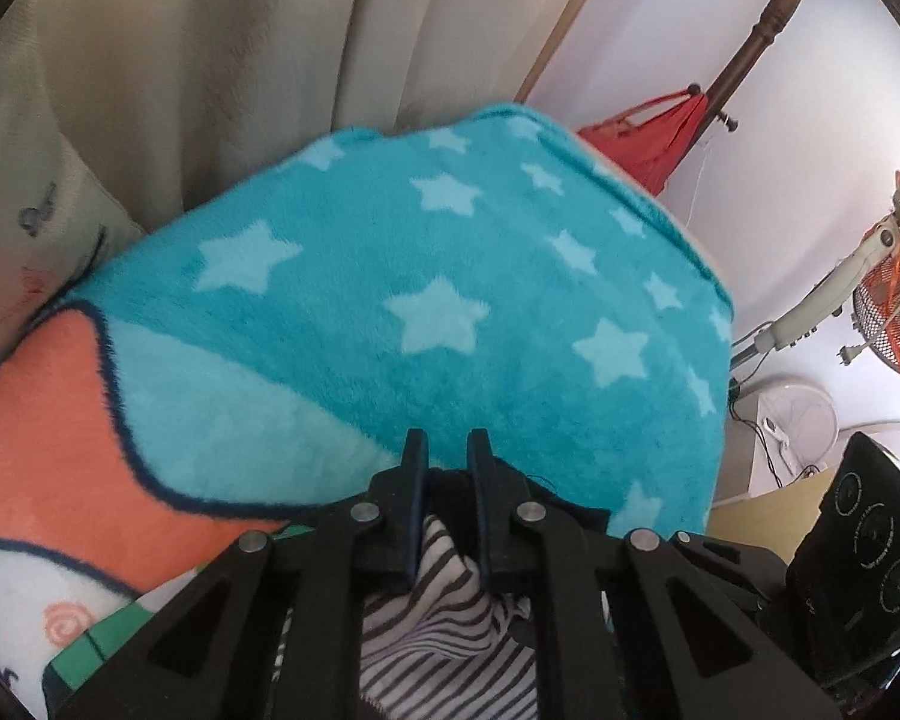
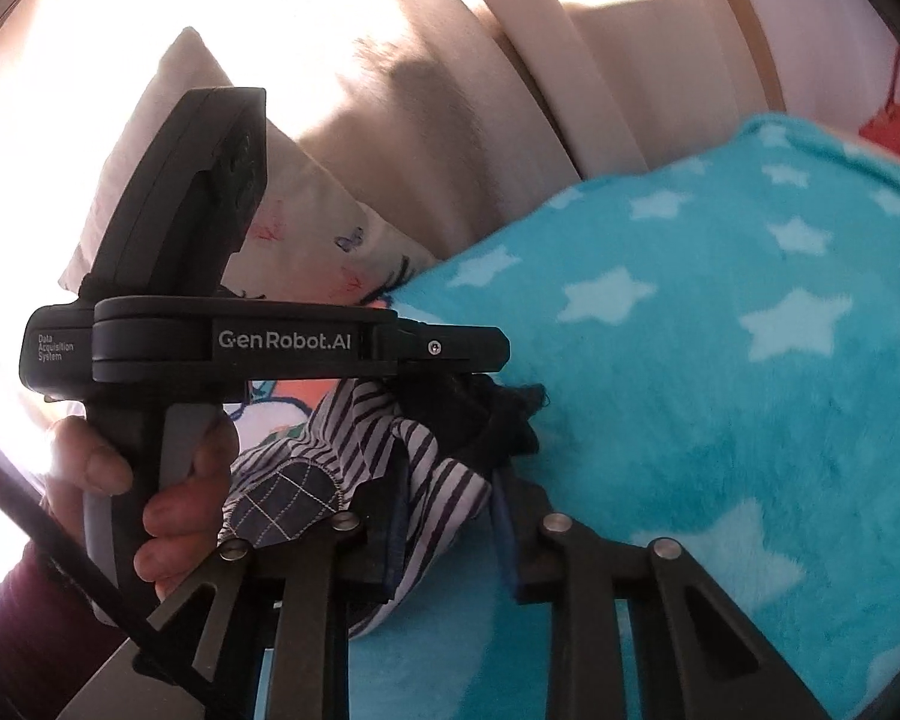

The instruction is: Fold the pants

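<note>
Because the left hand-held gripper (image 1: 447, 450) and the right hand-held gripper (image 2: 450, 516) each pinch only bunched edges of the striped pants (image 2: 414, 450) above the starry blanket (image 1: 450, 276), the fabric may slip and fold crookedly.

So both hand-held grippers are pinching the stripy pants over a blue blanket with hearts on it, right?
Almost. The blanket has pale stars, not hearts; the left wrist view shows them clearly. Both the left hand-held gripper and right hand-held gripper do pinch the stripy pants.

Starred blanket (image 1: 450, 276) open ahead — curtain (image 1: 222, 60) behind, pillow (image 2: 324, 222) left
</note>
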`<action>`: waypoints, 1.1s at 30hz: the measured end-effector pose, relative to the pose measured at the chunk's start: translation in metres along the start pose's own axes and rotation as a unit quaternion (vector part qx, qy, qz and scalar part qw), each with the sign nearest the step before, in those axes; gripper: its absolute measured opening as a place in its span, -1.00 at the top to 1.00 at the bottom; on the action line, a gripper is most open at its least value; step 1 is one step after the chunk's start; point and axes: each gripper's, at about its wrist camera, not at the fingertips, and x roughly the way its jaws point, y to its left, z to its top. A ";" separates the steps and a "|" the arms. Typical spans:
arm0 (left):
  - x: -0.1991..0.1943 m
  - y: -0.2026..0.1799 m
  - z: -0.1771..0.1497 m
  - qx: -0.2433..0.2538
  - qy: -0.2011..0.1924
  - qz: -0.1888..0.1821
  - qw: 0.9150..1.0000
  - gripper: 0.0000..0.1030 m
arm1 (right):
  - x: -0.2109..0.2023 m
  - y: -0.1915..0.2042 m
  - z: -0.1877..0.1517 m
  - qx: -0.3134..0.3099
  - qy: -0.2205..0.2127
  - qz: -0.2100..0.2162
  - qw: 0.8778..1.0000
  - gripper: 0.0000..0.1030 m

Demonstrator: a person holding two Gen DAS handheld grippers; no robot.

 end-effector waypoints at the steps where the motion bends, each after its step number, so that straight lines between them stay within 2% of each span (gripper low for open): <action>1: -0.005 0.001 -0.002 -0.004 -0.005 -0.001 1.000 0.76 | -0.003 0.004 0.000 -0.007 -0.003 0.000 1.000 0.48; 10: -0.059 0.027 -0.028 -0.058 -0.065 0.004 0.996 0.76 | -0.011 0.062 0.002 -0.108 -0.022 0.001 0.994 0.48; 16: -0.093 0.057 -0.060 -0.112 -0.095 0.010 0.989 0.76 | -0.005 0.102 -0.008 -0.168 -0.017 0.030 0.985 0.48; 22: -0.112 0.088 -0.098 -0.178 -0.113 0.024 0.977 0.74 | 0.006 0.138 -0.022 -0.228 -0.002 0.050 0.972 0.49; 25: -0.119 0.101 -0.115 -0.211 -0.121 0.018 0.970 0.73 | 0.012 0.153 -0.033 -0.257 0.013 0.059 0.965 0.50; 30: -0.129 0.118 -0.140 -0.247 -0.135 0.011 0.960 0.73 | 0.021 0.164 -0.046 -0.279 0.034 0.070 0.957 0.52; 33: -0.130 0.126 -0.148 -0.269 -0.138 0.029 0.953 0.71 | 0.029 0.169 -0.051 -0.286 0.049 0.077 0.954 0.52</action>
